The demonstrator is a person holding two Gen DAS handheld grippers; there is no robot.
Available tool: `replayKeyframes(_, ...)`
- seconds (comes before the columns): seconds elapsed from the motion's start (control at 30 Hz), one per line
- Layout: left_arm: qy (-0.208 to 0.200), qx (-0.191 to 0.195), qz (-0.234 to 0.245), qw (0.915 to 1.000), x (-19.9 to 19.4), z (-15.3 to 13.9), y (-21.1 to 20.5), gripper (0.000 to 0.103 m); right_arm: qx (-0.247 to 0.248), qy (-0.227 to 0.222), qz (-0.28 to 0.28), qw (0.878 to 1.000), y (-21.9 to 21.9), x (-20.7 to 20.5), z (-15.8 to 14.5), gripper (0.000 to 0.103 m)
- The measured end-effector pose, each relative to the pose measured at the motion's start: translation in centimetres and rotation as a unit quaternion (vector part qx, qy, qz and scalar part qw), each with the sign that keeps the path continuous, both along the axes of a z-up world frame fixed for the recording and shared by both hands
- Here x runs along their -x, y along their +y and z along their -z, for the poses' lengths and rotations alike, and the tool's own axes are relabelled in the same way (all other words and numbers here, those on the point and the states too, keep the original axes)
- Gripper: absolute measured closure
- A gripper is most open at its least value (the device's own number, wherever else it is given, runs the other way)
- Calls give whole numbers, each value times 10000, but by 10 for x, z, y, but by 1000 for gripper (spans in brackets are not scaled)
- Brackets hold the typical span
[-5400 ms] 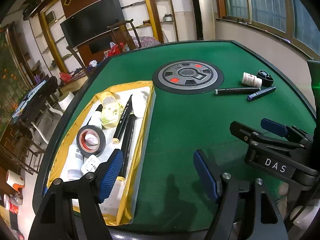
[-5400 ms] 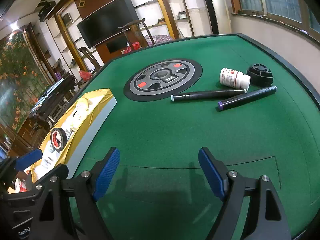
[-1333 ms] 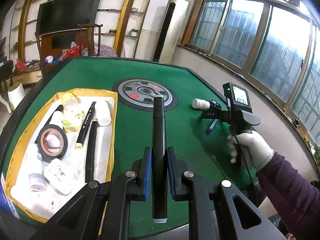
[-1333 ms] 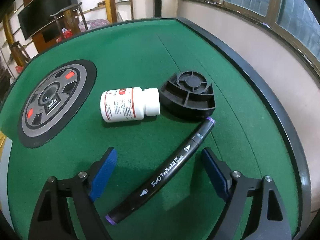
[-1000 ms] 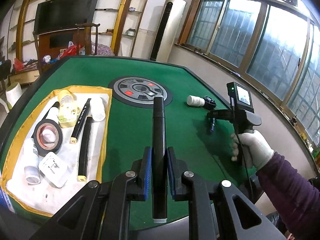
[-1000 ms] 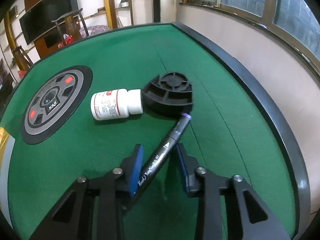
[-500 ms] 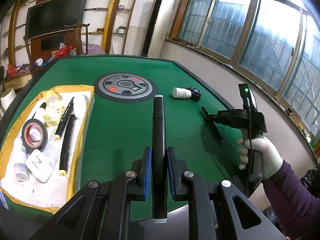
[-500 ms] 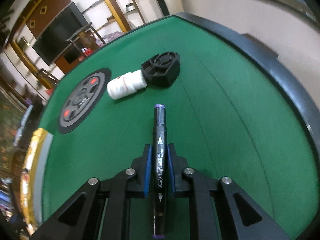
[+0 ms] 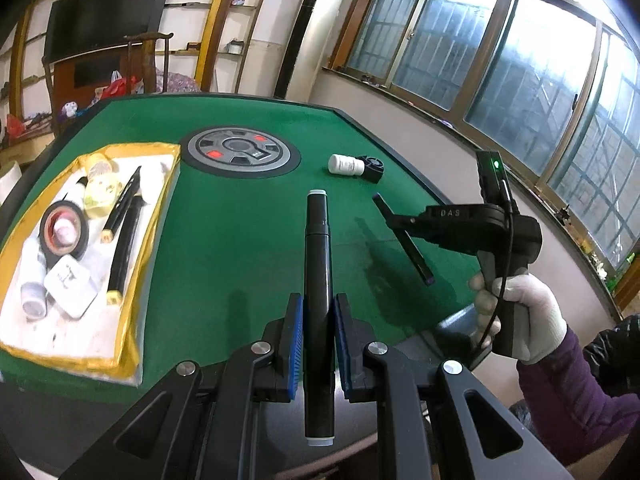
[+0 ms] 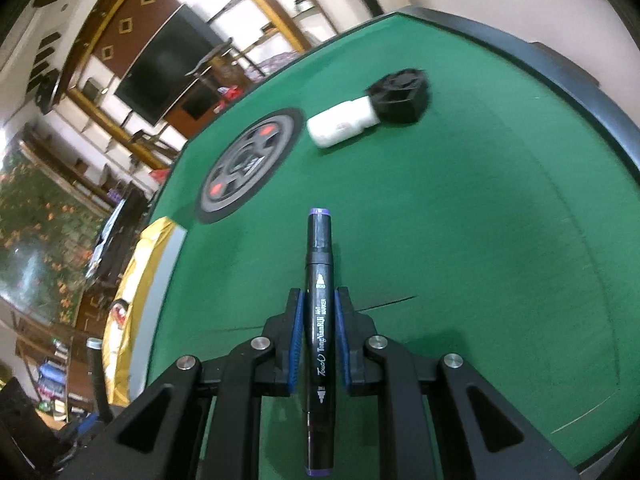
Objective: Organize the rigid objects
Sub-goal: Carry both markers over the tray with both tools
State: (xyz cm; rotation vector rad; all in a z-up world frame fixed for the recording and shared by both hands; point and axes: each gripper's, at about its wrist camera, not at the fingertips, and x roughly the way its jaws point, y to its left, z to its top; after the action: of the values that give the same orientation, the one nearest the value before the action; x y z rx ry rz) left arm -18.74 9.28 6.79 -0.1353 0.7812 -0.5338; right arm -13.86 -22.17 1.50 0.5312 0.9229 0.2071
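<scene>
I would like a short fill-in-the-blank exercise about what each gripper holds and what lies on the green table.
1. The left gripper is shut on a black marker with ____ end caps.
2. The right gripper is shut on a marker with ____ end caps.
3. The white bottle lies on its ____ next to the black round part.
4. The roll of tape lies inside the ____ tray.

Missing words: white; purple; side; yellow

Readable stuff: the purple-capped marker (image 10: 319, 332) has "Touch TongYianRUI" down its barrel, plus small "ART MARKER" above that. The right gripper (image 9: 404, 222) has "DAS" on its body. The white bottle (image 10: 342, 125) label's too blurry.
</scene>
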Motion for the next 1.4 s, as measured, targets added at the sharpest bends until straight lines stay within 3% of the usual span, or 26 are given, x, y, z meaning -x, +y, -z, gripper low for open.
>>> replayKeyframes(0.4, 95, 238, -258, 9993, 15, 4, 38, 89, -80, -175, -761, 9969, 68, 4, -24, 88)
replayKeyframes(0.7, 51, 409, -1048, 9936, -2, 2, 98, 89, -338, -194, -1517, 9877, 134, -3, -47, 88)
replayKeyframes(1.17, 215, 182, -1936, 9807, -42, 23, 165, 89, -400, -51, -2314, 9720, 258, -37, -58, 88)
replayKeyframes(1.4, 281, -193, -2008, 9790, -62, 37, 169, 89, -288, 236, -2252, 9736, 298, -61, -35, 88)
